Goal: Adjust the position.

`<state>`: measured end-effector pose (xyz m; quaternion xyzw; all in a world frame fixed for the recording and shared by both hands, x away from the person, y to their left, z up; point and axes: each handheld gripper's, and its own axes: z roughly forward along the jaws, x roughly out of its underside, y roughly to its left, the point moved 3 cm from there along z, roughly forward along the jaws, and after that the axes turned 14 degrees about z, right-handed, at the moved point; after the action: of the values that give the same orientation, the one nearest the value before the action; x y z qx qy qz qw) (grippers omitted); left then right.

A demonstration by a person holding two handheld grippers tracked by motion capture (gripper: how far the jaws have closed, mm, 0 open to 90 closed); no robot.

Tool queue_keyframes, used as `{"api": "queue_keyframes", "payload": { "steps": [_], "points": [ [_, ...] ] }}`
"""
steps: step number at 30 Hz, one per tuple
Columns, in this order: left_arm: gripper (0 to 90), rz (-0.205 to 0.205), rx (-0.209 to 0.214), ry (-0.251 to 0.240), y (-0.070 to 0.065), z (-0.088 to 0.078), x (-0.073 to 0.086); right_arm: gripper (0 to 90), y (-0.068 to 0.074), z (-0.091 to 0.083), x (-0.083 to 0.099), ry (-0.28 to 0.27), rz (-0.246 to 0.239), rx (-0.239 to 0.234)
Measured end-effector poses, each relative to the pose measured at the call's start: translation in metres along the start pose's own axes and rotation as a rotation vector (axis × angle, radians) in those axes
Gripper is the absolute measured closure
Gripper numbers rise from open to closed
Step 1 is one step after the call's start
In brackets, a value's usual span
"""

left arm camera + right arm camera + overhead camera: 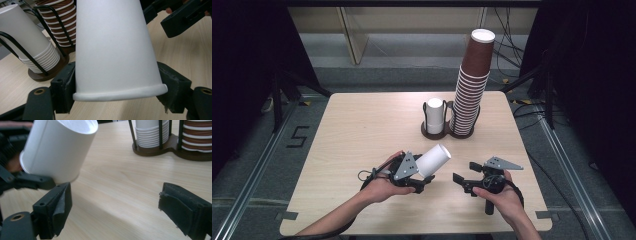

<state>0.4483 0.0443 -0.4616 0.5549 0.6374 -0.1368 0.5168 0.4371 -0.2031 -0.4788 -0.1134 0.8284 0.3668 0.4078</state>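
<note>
Honestly, the white paper cup [433, 159] can be judged about as light as things get: thin walled, easily dented, a bit slick on the outside, and likely to be crushed if it gets squeezed hard. It is held off the table [362, 130] near the front edge, clamped in the left gripper [422, 176] at its rolled rim end, with one jaw pressed on each side of the wall just above the rim, as seen in the left gripper view [112, 50]. That rim is probably the best place to be grabbed, since the rolled lip is the stiffest part and gives the pads something to catch on; mid-wall would be expected to buckle. The cup is tilted, closed base pointed up and away toward the back right, open mouth toward the hand. It looks plain matte white, tapered, no print, clean. The right gripper [463, 181] is kept just beside it to the right, jaws apart with nothing between them, and bare wood is seen through the gap in the right gripper view, where the cup [57, 150] sits up and left of the jaws. Further back, a dark two-slot holder [447, 132] is loaded with a short stack of white cups [435, 115] and a tall stack of brown cups [472, 85], well apart from the held one.
</note>
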Motion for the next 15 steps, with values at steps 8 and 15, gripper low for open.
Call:
{"api": "queue_keyframes", "payload": {
  "steps": [8,15],
  "points": [
    [26.0,0.027,0.068,0.039,0.004,-0.006,0.0,15.1,-0.007,-0.006,0.005,0.058,-0.148,0.055],
    [26.0,0.068,0.139,0.073,0.004,-0.013,0.003,15.1,-0.01,-0.012,0.007,0.125,-0.27,0.069]
  ]
}}
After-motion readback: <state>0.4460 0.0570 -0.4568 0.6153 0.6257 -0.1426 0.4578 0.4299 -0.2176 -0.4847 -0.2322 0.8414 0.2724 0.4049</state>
